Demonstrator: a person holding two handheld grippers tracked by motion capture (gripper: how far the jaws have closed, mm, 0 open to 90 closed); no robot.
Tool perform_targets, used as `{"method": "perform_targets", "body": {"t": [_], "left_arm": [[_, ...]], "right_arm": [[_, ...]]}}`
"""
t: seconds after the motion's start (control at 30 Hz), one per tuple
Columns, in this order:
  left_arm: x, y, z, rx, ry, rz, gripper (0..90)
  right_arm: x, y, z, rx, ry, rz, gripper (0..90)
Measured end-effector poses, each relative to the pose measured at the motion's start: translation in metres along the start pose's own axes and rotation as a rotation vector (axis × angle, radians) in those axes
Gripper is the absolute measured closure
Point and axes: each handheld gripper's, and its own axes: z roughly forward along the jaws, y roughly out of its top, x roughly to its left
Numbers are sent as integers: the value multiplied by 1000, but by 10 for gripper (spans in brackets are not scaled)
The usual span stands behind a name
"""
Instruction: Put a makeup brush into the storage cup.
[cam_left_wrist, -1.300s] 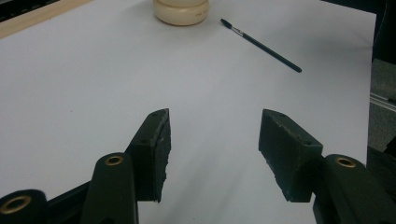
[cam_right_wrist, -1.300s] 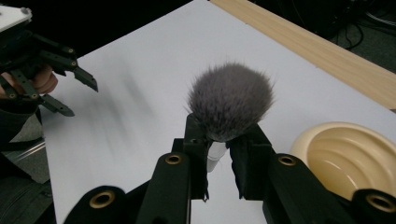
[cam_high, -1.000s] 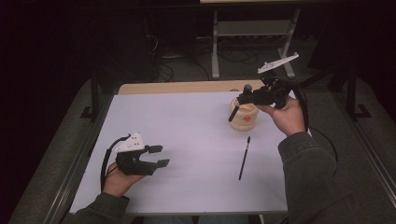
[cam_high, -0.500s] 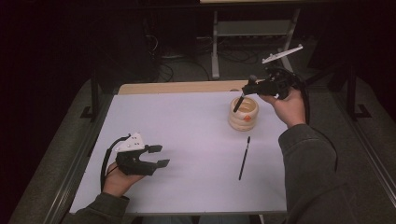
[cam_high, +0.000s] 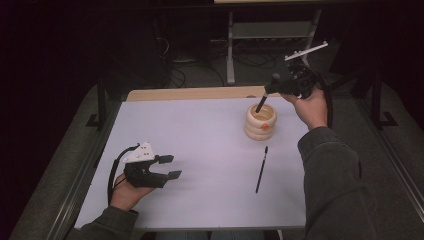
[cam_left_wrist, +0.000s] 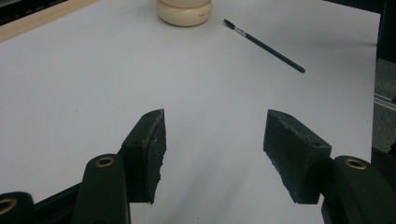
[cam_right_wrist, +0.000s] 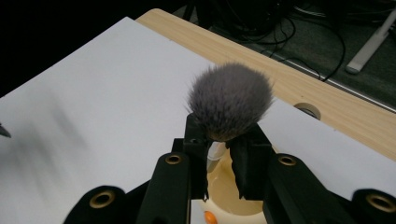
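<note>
Two brushes were in play. The right hand-held gripper was clamped on the fluffy brush just below its bristle head, with the handle angled down into the mouth of the ringed wooden holder. Gripping that high probably kept the handle free to enter the holder, so this looked like stowing the brush, or drawing it out. A thin brush lay flat on the counter, near the holder on the person's side. The left hand-held gripper rested low near the counter's front-left corner, jaws spread and empty, apparently parked clear of the work.
</note>
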Motion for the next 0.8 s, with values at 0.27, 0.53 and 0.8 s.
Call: {"method": "perform_targets", "body": {"t": [0.27, 0.53, 0.8], "left_arm": [[0, 0, 0, -3, -3, -1, 390], [-1, 0, 1, -5, -13, 3, 398], [0, 0, 1, 2, -7, 4, 389]], "right_arm": [[-8, 1, 3, 0, -23, 26, 759], [-15, -3, 10, -7, -56, 59, 758], [-19, -8, 16, -1, -69, 71, 758]]}}
